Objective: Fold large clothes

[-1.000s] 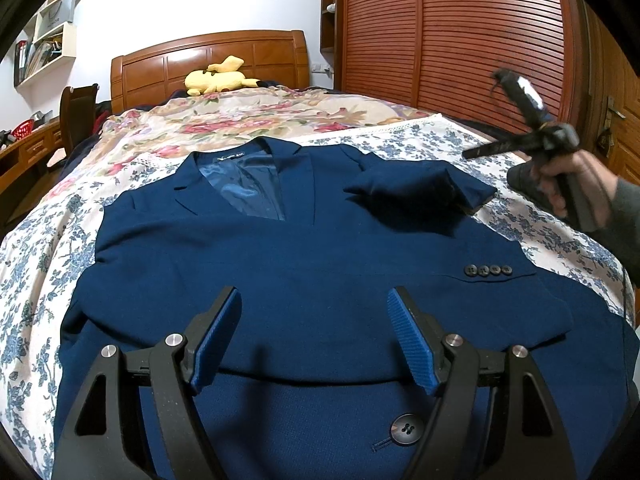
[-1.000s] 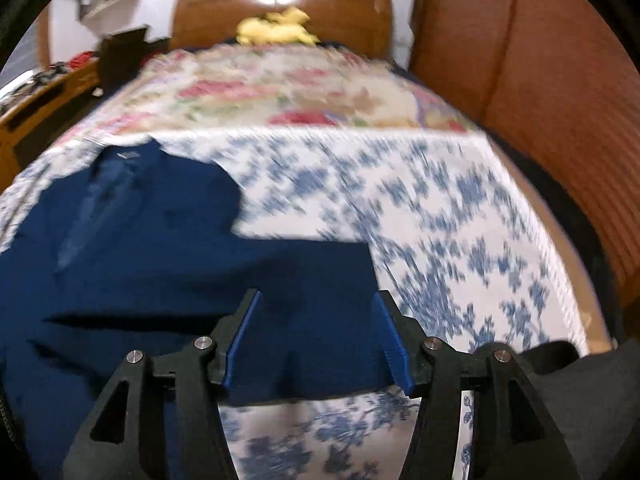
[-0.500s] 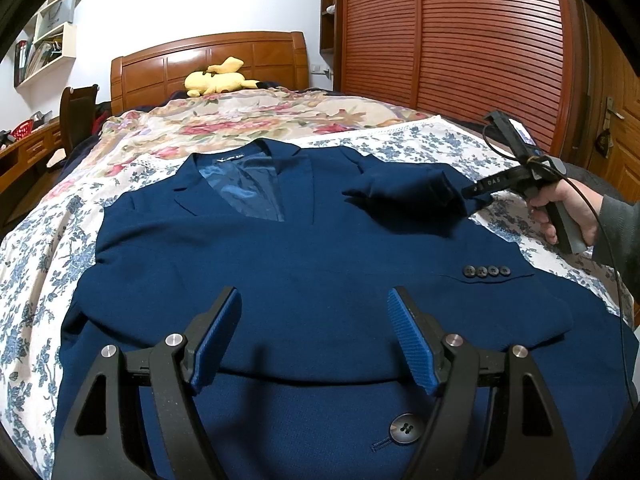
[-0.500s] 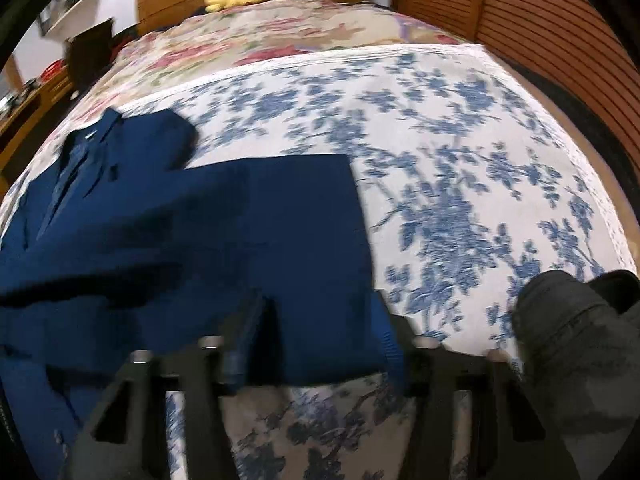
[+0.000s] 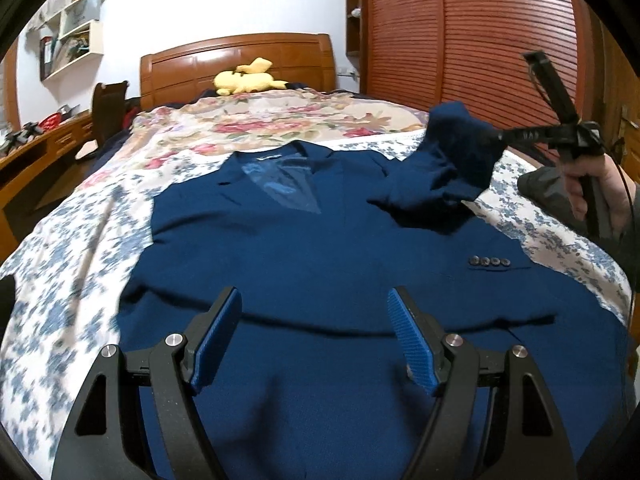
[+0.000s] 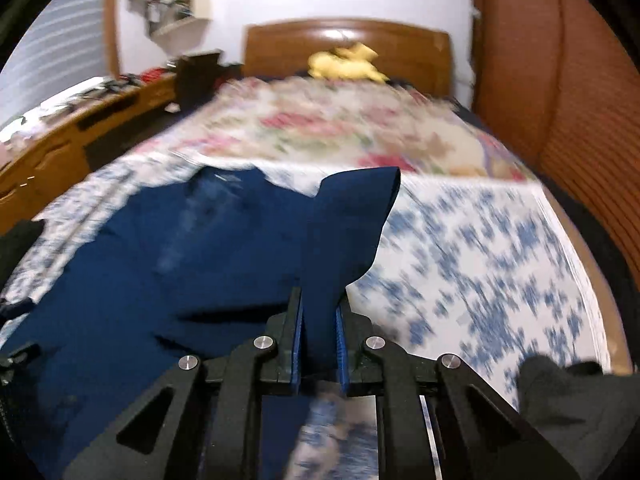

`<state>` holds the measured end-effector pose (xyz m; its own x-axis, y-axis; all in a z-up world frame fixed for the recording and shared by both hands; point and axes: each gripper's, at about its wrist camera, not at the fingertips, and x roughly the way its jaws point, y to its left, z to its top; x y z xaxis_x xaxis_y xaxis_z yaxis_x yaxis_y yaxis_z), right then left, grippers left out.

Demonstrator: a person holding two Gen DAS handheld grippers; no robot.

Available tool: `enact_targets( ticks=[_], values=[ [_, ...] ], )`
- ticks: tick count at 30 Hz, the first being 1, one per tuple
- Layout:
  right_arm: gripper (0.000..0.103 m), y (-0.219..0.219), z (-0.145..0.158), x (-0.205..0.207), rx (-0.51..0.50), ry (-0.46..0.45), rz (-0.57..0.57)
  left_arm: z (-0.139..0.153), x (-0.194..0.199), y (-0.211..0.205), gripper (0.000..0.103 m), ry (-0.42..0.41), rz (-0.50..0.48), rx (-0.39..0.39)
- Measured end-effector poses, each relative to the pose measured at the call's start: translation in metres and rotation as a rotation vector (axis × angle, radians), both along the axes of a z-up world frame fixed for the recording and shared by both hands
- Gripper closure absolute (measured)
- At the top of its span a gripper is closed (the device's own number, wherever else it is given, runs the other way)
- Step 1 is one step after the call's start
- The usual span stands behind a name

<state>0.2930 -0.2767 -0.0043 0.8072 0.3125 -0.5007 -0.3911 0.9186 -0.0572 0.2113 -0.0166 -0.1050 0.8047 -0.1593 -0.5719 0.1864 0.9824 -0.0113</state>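
Folding the sleeve in is the step going on here, I'd say: the navy jacket (image 5: pixel 320 280) lies face up and spread across the bed (image 5: pixel 72 280), collar toward the headboard (image 5: pixel 240 60), and the right tool (image 6: pixel 319 332) has just been closing its jaws and now pinches the end of the sleeve (image 6: pixel 356 220), which is lifted off the blue-flowered sheet (image 6: pixel 500 260). The left tool (image 5: pixel 314 336) hangs over the lower front of the jacket with its jaws spread wide and nothing between them. Next move, my guess, is carrying that sleeve across the chest and laying it flat, so the cloth needs to stay taut enough not to bunch at the shoulder. The left one could pin the body down while that happens. Room-wise it looks fine: lots of bare sheet to the right of the jacket, the flowered quilt (image 5: pixel 280 120) and a yellow plush toy (image 5: pixel 248 80) well up the bed. The wardrobe (image 5: pixel 480 40) runs along the right side of the bed, and there's a desk (image 6: pixel 60 152) on the left, so swings should stay over the mattress.
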Motion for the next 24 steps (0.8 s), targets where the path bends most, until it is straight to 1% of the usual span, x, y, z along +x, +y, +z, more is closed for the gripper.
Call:
enact_targets(
  ticks=[5,7,10,12,13,14,18,21,24],
  values=[
    [0.09,0.026,0.024,-0.036,0.051,-0.055,0.129,0.022,-0.04,0.013,0.027,-0.028,0.059,-0.004],
    [0.09,0.035,0.031,-0.051,0.054,-0.068,0.175,0.031,-0.054,0.016,0.027,-0.036,0.077,-0.002],
    [0.09,0.041,0.04,-0.078,0.048,-0.081,0.244,0.044,-0.075,0.021,0.027,-0.047,0.097,0.019],
    [0.09,0.045,0.043,-0.097,0.047,-0.09,0.285,0.054,-0.088,0.025,0.027,-0.042,0.105,0.013],
    [0.09,0.033,0.044,-0.104,0.047,-0.096,0.299,0.059,-0.092,0.028,0.027,-0.038,0.106,0.007],
    [0.09,0.035,0.044,-0.115,0.053,-0.098,0.318,0.064,-0.098,0.03,0.027,-0.035,0.106,0.007],
    [0.09,0.036,0.031,-0.13,0.059,-0.069,0.361,0.082,-0.111,0.037,0.027,-0.048,0.114,0.037],
    [0.089,0.039,0.018,-0.136,0.07,-0.026,0.389,0.094,-0.113,0.044,0.027,-0.067,0.103,0.035],
    [0.089,0.047,0.005,-0.138,0.069,0.017,0.405,0.096,-0.113,0.054,0.027,-0.077,0.106,0.025]
  ],
)
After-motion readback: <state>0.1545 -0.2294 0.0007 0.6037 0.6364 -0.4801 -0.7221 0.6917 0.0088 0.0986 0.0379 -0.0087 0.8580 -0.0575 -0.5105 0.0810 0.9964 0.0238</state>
